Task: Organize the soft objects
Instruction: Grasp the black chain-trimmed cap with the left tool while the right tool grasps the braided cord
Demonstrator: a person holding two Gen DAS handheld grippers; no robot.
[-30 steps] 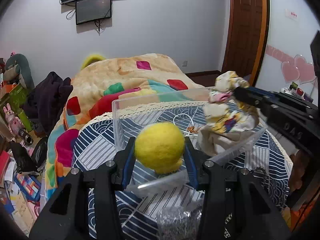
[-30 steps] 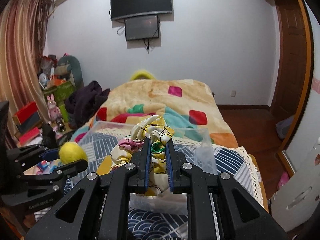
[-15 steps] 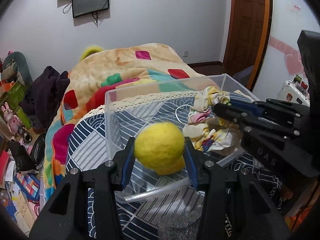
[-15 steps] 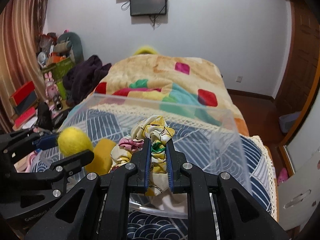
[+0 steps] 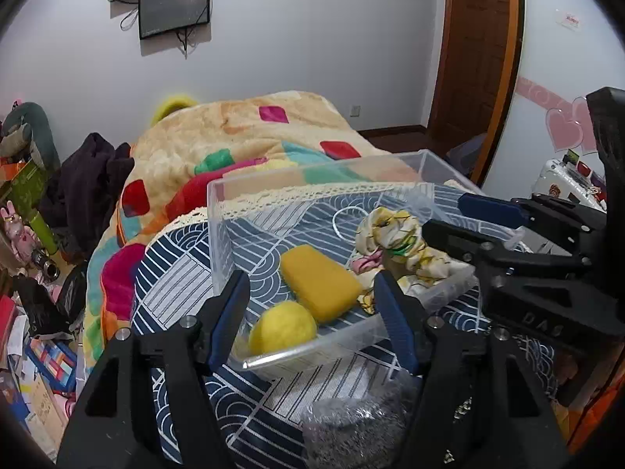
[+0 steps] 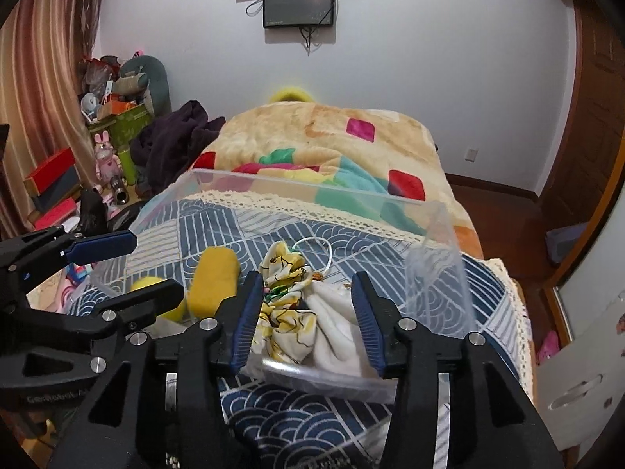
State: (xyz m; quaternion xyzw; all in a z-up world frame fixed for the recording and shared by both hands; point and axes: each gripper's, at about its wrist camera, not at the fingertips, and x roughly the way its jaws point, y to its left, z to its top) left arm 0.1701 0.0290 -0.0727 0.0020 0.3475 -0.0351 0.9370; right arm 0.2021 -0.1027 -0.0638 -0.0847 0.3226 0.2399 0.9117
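A clear plastic bin [image 5: 218,211] stands on the blue patterned cloth. In it lie a yellow ball [image 5: 282,331], a yellow sponge [image 5: 320,282] and a crumpled floral cloth [image 5: 394,236]. My left gripper [image 5: 312,312] is open and empty, with its fingers either side of the ball above the bin's near rim. My right gripper [image 6: 308,312] is open and empty over the floral cloth [image 6: 300,305] in the bin [image 6: 433,242]. The sponge [image 6: 213,279] and the ball [image 6: 146,285] also show in the right wrist view.
A grey metal scourer [image 5: 351,426] lies on the blue cloth in front of the bin. A bed with a colourful blanket [image 6: 312,148] lies behind. Toys and boxes [image 6: 97,148] clutter the floor at the left. A wooden door [image 5: 476,47] is at the right.
Both grippers have opened over the bin. The yellow ball has dropped from the left gripper and the floral cloth from the right; both now lie in the bin.
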